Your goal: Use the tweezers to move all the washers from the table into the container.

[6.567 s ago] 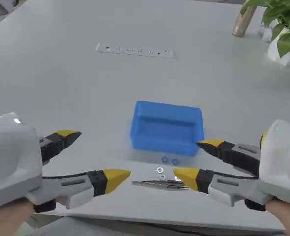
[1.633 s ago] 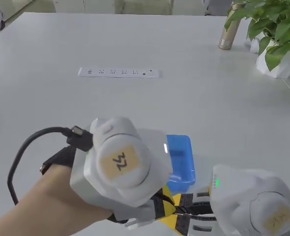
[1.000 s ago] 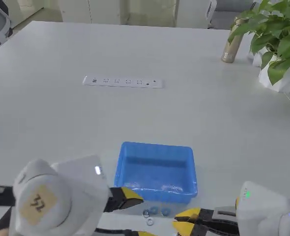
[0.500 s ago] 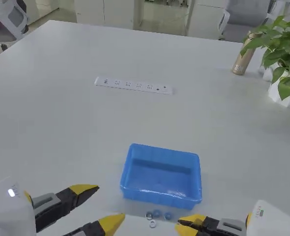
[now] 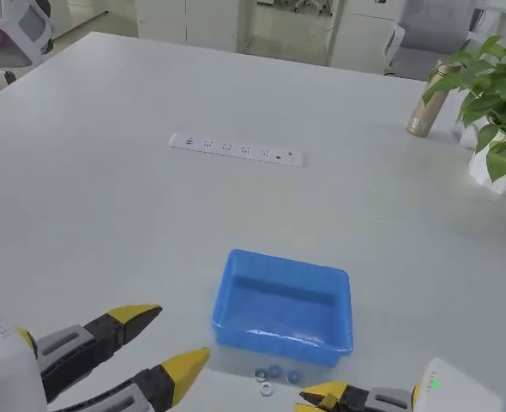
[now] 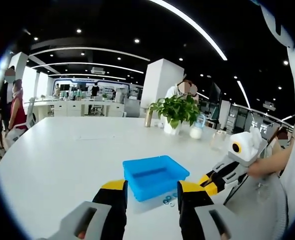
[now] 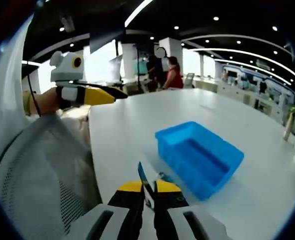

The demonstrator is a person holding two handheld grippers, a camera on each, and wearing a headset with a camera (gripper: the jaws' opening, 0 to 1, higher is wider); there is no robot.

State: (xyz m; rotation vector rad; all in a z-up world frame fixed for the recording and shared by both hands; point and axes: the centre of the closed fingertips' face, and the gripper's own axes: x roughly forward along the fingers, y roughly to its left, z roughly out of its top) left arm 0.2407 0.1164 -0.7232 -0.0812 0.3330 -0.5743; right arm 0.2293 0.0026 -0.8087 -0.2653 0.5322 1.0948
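Washers (image 5: 273, 378) lay clustered on the table (image 5: 107, 215), just before the near wall of the blue container (image 5: 279, 333) and between both grippers. Right gripper (image 7: 146, 186), jaws pinched narrow on the tweezers (image 7: 142, 176), looked nearer, with the tweezers' long axis aimed toward them; left gripper (image 6: 150, 192) gaped wide, empty

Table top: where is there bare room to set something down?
Bare between the power strip and the blue container, and all left of both. Crowded at the near edge: washers, left tongs, right tongs; far right: plant, bottle.
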